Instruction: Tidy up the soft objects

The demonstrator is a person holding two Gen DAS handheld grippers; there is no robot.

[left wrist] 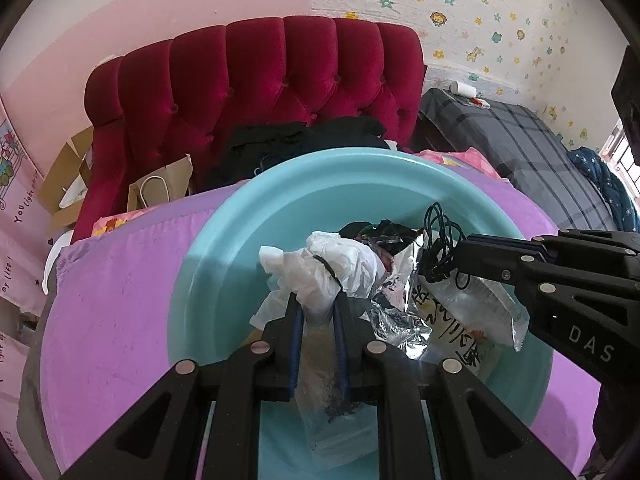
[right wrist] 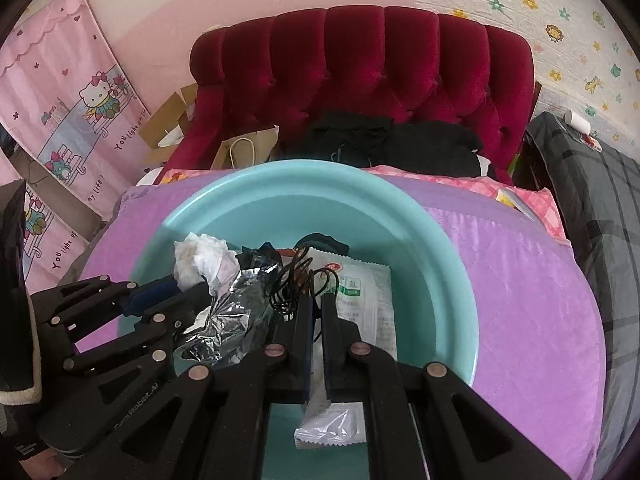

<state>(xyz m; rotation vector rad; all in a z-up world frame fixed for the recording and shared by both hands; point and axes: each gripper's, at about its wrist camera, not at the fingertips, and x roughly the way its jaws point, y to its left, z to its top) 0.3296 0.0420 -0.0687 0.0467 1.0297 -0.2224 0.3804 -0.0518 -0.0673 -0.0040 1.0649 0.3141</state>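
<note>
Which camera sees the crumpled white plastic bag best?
The left wrist view: the white plastic bag sits mid-picture, pinched in the left gripper, over the blue basin. The right wrist view shows it smaller, off to the left, partly behind crinkled foil.

Basin (right wrist: 420, 236) far half bare; wrappers (right wrist: 360, 292) crowd near side.

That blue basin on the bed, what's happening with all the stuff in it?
A person is working two handheld claws over the blue basin, which sits on a purple blanket. The left claw is shut on a crumpled white plastic bag. The right claw is shut on a tangle of thin black cord. A silver foil wrapper and a white snack packet lie loose in the basin beneath them.
</note>
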